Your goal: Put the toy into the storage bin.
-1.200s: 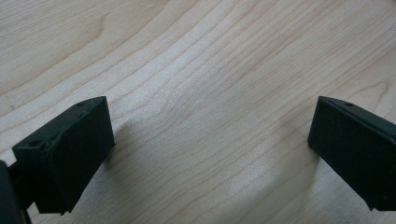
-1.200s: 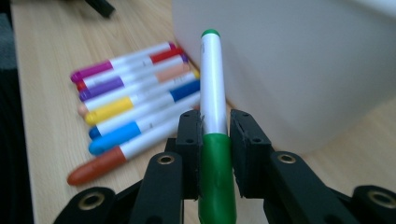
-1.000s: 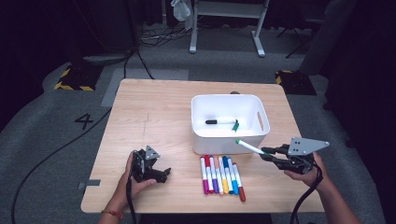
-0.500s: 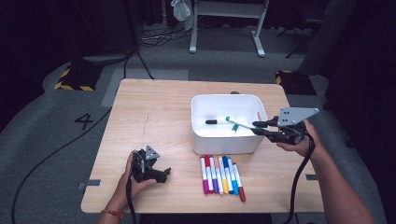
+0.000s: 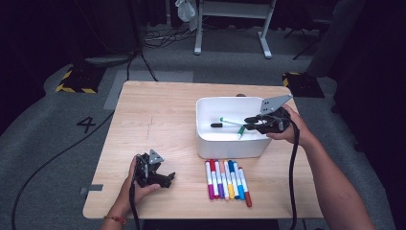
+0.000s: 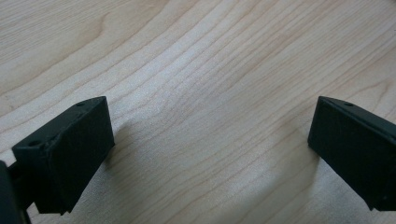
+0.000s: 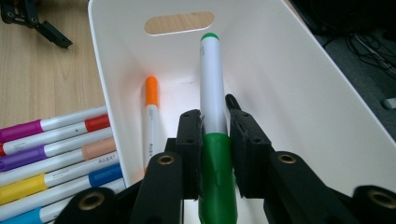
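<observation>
- While the left gripper (image 5: 165,178) rests low on the wooden table (image 5: 158,115) near the front left corner, held in the person's left hand (image 5: 136,179), its jaws stand spread wide apart; in the left gripper view bare wood grain lies between them and nothing is pinched.
- Just right of that, a row of markers (image 5: 227,178) lies side by side on the table in front of the white bin (image 5: 230,148), well apart from both grippers; in the right gripper view the same row (image 7: 56,154) lies outside the bin's left wall, with purple, red, peach, blue and yellow bands.
- Further right, the white bin sits on the table's right half; from the high view a black marker (image 5: 221,125) lies on its floor, and in the right gripper view an orange-capped marker (image 7: 150,119) lies against the inner left wall (image 7: 112,93).
- At the bin's right side, the right gripper (image 5: 249,120) reaches in over the rim, held in the person's right hand (image 5: 282,129).
- Its jaws are pressed onto the green marker (image 7: 212,135), one pad on each side, right where the green cap meets the white barrel.
- From the high view the green marker (image 5: 232,120) sticks out leftward from the gripper's tips, above the bin's floor and across the black marker.
- In the right gripper view the barrel runs straight ahead along the line of the jaws, its green-tipped far end toward the bin's far wall with the handle slot.
</observation>
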